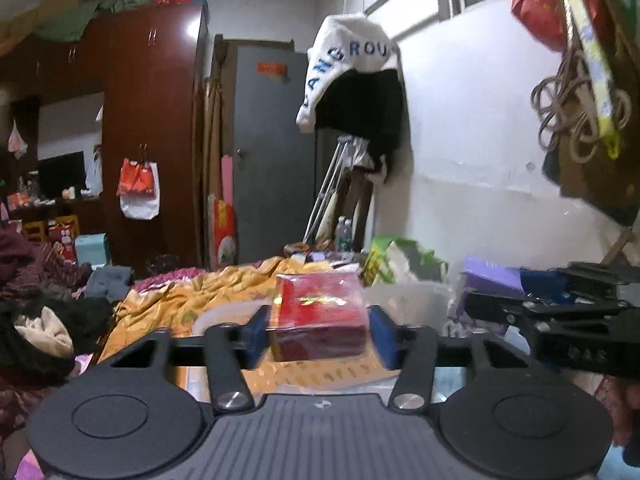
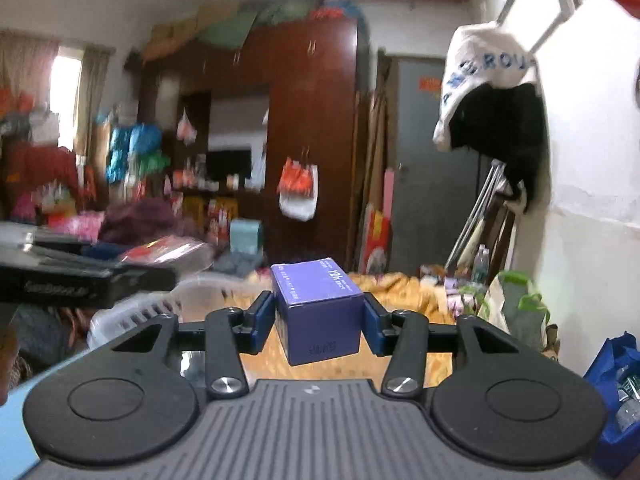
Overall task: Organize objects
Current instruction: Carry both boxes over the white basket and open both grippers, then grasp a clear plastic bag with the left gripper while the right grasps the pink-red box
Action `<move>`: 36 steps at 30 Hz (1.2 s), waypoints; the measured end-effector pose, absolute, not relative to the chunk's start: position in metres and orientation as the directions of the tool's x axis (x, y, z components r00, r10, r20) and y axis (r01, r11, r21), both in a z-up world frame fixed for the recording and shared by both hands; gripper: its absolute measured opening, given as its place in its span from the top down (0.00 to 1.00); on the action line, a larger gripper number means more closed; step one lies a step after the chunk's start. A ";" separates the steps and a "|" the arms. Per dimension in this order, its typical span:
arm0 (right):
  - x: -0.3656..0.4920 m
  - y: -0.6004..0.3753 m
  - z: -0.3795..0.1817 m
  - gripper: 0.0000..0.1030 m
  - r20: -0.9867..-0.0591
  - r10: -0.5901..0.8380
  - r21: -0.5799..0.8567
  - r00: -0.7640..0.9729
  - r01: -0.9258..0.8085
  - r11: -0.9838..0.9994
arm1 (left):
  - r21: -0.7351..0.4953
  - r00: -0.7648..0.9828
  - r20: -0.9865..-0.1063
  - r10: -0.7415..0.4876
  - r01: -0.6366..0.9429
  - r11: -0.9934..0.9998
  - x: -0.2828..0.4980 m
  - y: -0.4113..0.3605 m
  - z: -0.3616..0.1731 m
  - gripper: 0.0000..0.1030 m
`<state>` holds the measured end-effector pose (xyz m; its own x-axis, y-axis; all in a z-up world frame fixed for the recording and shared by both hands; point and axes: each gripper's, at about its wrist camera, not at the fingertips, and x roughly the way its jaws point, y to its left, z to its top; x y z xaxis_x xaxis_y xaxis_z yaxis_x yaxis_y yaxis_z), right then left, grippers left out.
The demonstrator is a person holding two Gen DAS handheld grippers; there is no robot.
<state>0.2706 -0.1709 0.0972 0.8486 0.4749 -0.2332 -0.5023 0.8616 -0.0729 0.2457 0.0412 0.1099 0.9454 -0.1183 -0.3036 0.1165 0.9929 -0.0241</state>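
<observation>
My left gripper [image 1: 318,334] is shut on a red box wrapped in clear film [image 1: 318,314] and holds it in the air above a yellow bedspread [image 1: 192,300]. My right gripper [image 2: 318,326] is shut on a purple carton [image 2: 320,312] with "12h" printed on top, also held in the air. In the left wrist view the right gripper [image 1: 560,316] shows at the right edge with the purple carton [image 1: 492,276] in it. In the right wrist view the left gripper [image 2: 80,284] shows blurred at the left with the red box [image 2: 160,250].
A clear plastic basket [image 2: 160,304] stands below and left of the right gripper; it also shows in the left wrist view [image 1: 412,300]. Green and white bags [image 1: 400,258] lie by the wall. A blue bag with bottles [image 2: 616,384] sits at right. Dark clothes [image 1: 40,320] pile at left.
</observation>
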 end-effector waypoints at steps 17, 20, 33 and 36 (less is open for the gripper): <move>0.152 -0.246 0.010 0.00 -0.201 0.520 0.034 0.830 -0.525 0.851 | -0.108 0.961 -0.184 -0.208 0.191 0.976 0.077 0.070 0.030 0.12; 0.158 -0.241 0.003 0.05 -0.235 0.487 0.000 0.841 -0.501 0.865 | -0.071 0.946 -0.221 -0.236 0.226 0.972 0.069 0.058 0.019 0.12; 0.163 -0.219 -0.007 0.16 -0.368 0.469 -0.074 0.803 -0.528 0.846 | -0.005 0.908 -0.371 -0.194 0.207 0.978 0.070 0.055 -0.019 0.12; 0.163 -0.221 -0.009 0.16 -0.373 0.466 -0.069 0.802 -0.525 0.848 | -0.016 0.899 -0.389 -0.201 0.211 0.977 0.075 0.053 -0.023 0.12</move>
